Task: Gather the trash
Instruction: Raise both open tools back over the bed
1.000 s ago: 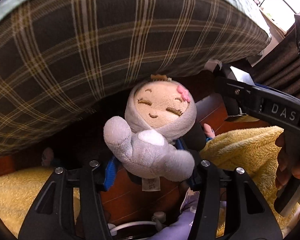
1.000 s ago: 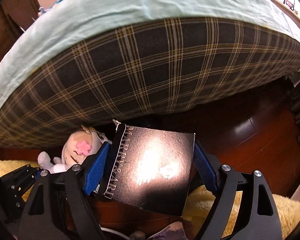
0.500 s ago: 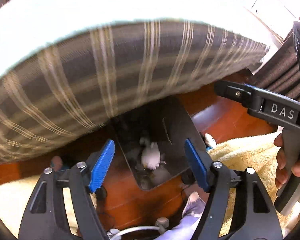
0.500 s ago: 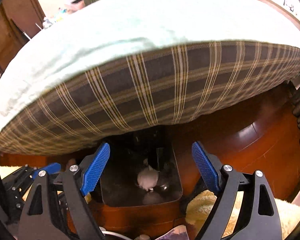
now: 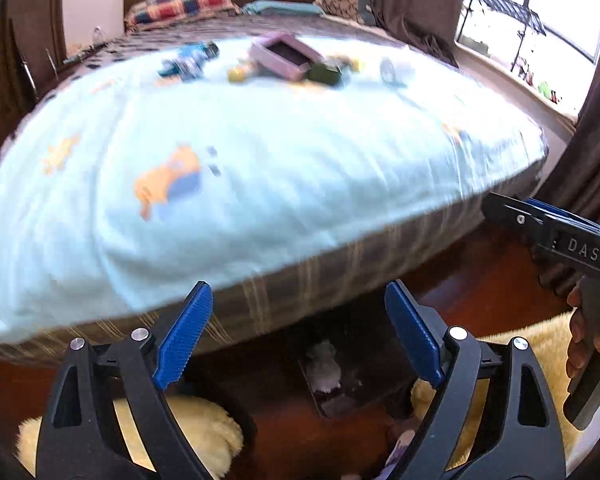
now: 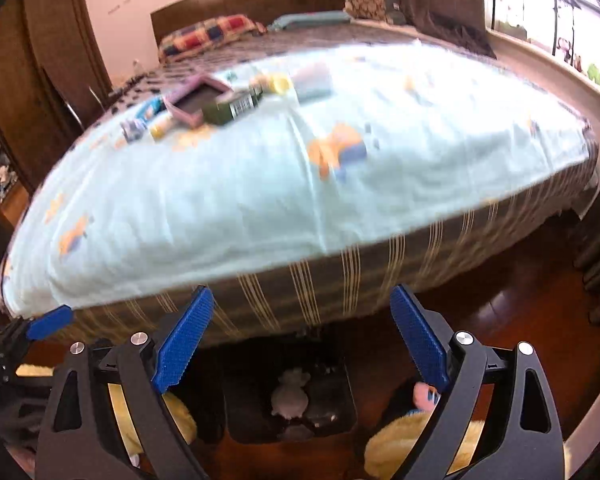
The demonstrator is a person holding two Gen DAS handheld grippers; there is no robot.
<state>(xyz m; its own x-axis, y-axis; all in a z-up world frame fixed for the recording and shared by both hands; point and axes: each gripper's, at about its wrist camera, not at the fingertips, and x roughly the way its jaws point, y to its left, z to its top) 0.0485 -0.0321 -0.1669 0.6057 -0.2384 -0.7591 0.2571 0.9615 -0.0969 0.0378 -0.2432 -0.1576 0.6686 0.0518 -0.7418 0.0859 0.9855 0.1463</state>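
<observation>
— On the floor ahead: bed (image 5: 260,152), pale blue sheet over a plaid side, filling most of both views.
— And beside it?
— Yellow rug (image 5: 204,436) along the near edge. Black bin (image 6: 340,400) on the dark wood, tucked against the bed's side.
— Left gripper (image 5: 298,292)?
— Poised over the bin, blue fingers (image 5: 184,332) spread wide, just been opening, nothing between.
— Right gripper (image 6: 302,292)?
— Much the same: fingers (image 6: 184,336) well apart, just opened further, holding nothing. Gripped by a hand (image 5: 588,344).
— Trash?
— Pink box (image 5: 284,56) and blurred small bits far up the bed. Grey plush (image 6: 290,396) down inside the bin.
</observation>
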